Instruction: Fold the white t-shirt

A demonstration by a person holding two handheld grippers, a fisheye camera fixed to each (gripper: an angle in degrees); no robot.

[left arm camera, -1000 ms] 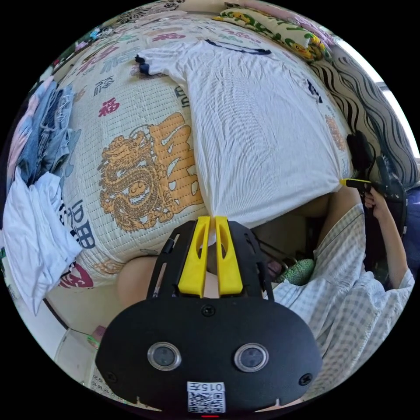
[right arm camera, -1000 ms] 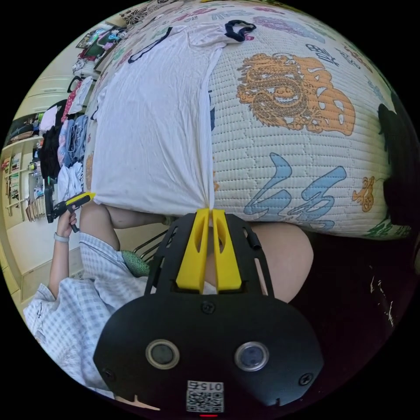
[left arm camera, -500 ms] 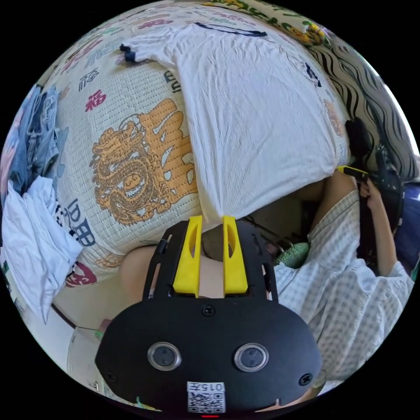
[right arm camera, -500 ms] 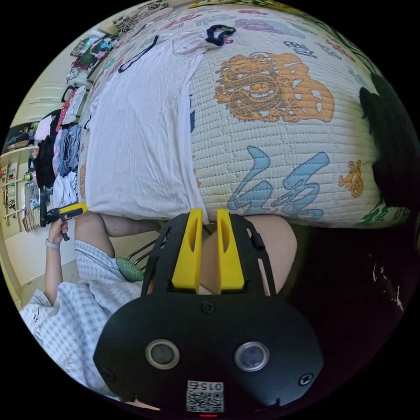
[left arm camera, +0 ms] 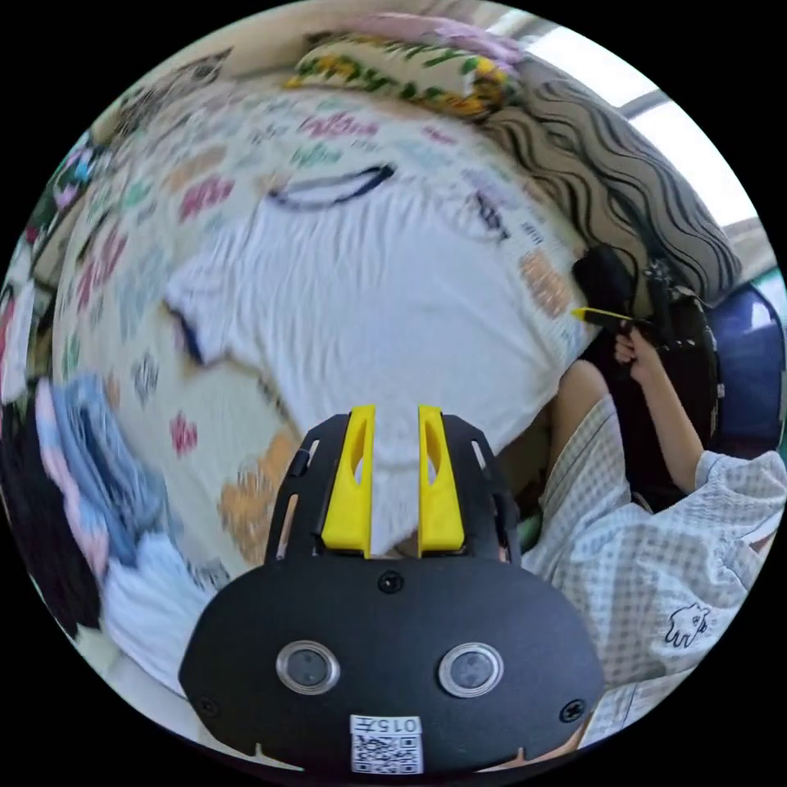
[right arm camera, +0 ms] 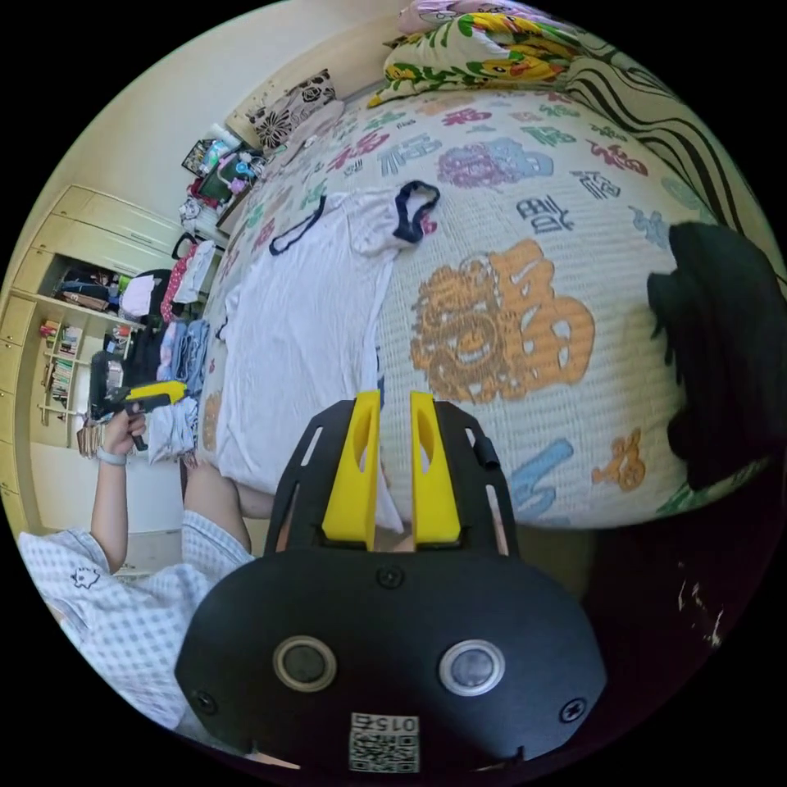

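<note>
Free: bare quilt [right arm camera: 525, 328] beside the shirt [right arm camera: 299, 328].
Obstacles: black garment [right arm camera: 721, 344] at quilt edge; pillow [right arm camera: 484, 45] at the head.

White t-shirt [right arm camera: 303, 328] flat on bed; dark-trimmed collar, sleeves; hem at edge

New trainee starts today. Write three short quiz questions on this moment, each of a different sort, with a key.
1. True or false: the left tool is shut on the shirt.
2. Multiple choice: the shirt lies A) in a ball, B) spread flat on the bed, C) on a hanger.
3. Fill in: the trim at the shirt's neck and sleeve ends is ____.

Key
1. False: both the left tool and the right tool stand with jaws apart, gripping nothing.
2. B.
3. Dark; the exact shade is hard to tell.
</note>
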